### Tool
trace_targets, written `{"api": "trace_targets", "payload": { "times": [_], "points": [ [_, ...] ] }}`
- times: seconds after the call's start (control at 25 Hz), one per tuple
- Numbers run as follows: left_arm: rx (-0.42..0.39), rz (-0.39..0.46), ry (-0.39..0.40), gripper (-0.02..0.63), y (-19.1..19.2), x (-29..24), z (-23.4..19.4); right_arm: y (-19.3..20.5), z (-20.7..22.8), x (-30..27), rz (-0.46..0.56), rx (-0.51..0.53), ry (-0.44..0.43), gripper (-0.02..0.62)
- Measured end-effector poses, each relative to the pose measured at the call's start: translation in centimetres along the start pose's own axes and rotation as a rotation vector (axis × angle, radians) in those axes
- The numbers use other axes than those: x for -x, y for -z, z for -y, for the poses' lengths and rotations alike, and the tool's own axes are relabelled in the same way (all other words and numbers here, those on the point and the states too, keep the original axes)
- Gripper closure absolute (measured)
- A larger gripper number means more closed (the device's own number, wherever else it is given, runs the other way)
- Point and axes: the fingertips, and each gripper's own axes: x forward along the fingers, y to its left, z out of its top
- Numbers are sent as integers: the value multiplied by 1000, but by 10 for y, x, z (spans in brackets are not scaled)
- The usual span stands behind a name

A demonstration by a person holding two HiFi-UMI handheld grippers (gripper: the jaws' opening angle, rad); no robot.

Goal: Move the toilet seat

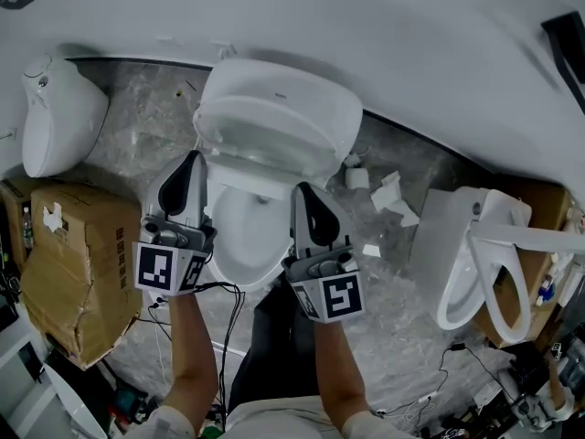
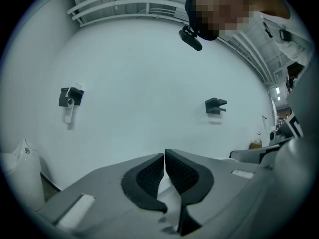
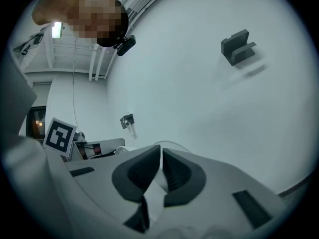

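A white toilet stands in the middle of the head view. Its bowl [image 1: 239, 245] is uncovered and its seat and lid [image 1: 265, 133] are tilted up toward the tank. My left gripper [image 1: 194, 159] hangs over the bowl's left rim, just under the raised seat's left edge, and whether it touches is unclear. My right gripper [image 1: 303, 190] is over the bowl's right rim. Both point level at the white wall. In the left gripper view the pads [image 2: 164, 159] meet with nothing between them. The right gripper [image 3: 161, 154] is shut and empty too.
A second toilet [image 1: 57, 117] stands at the left by a torn cardboard box [image 1: 78, 263]. A third toilet [image 1: 475, 254] with its seat up is at the right. Scraps [image 1: 391, 195] lie on the marble floor and cables [image 1: 228, 323] run by my legs. A black bracket [image 2: 215, 105] is fixed to the wall.
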Motion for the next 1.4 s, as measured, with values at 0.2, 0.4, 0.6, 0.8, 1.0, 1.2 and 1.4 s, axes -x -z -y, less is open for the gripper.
{"api": "trace_targets", "payload": {
  "times": [0.2,0.4,0.6,0.8,1.0,1.2,1.4],
  "points": [
    [-9,-7,2,604,1,-15,-3,-3,9,-11,6,4,0,598],
    [-28,-1,8,607,1,-32,-5,-4,18,-21,8,14,0,598],
    [-20,-6,9,607,2,-45,-8,-5,25,-30,11,24,1,598],
    [-27,-20,13,607,4,-53,-9,-6,30,-36,17,30,3,598],
    [-31,-36,16,607,8,-59,-9,-6,33,-40,14,48,2,598],
    [-51,-42,24,607,9,-66,-9,-6,35,-44,11,67,-6,598],
    [-63,-72,24,607,13,-71,-10,-6,33,-50,-2,96,-17,598]
  ]
}}
